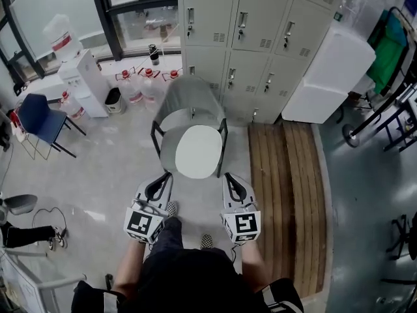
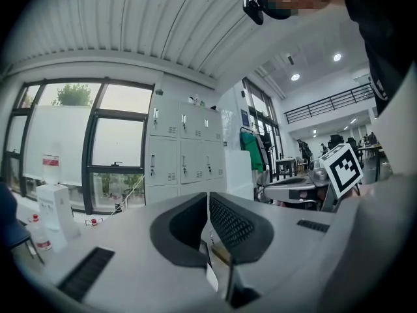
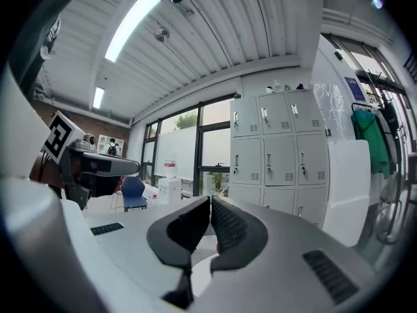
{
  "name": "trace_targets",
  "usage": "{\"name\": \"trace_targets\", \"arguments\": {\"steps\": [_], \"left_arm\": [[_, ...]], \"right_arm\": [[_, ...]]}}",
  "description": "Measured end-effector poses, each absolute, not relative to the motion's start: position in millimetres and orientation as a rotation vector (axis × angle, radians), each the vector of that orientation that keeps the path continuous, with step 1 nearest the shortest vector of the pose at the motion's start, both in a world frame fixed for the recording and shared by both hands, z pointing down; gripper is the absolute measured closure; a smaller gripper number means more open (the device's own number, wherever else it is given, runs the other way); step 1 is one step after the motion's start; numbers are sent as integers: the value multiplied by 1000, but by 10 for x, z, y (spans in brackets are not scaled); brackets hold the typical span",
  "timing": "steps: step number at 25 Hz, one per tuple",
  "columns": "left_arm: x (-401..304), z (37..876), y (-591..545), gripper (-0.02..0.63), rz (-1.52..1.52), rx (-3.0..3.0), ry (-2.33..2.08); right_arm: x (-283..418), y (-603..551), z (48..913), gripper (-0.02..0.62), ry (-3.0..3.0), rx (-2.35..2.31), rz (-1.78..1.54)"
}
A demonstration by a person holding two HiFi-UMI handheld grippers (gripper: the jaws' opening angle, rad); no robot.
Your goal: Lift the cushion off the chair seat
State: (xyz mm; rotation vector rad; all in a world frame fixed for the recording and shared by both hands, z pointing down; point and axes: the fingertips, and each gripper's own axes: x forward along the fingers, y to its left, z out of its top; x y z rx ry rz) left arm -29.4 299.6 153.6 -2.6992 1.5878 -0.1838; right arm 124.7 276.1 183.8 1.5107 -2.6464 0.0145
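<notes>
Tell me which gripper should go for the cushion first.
Right, narrowly: the right gripper sits slightly closer to the edge of the cushion than the left gripper. Both are shut and empty, so either must open first.

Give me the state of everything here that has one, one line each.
grey chair, upright, cushion on its seat
cushion, lying flat on the seat, not yet lifted
left tool, shut, empty, short of the cushion
right tool, shut, empty, short of the cushion
lockers, visible doors closed
blue chair, upright, unoccupied
</notes>
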Motion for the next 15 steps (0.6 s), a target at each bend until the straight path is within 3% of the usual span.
{"name": "trace_targets", "arguments": {"steps": [15], "left_arm": [[-1287, 1857, 1334, 580, -186, -2951, 1310]], "right_arm": [[202, 1311, 1933, 566, -2434, 1764, 141]]}}
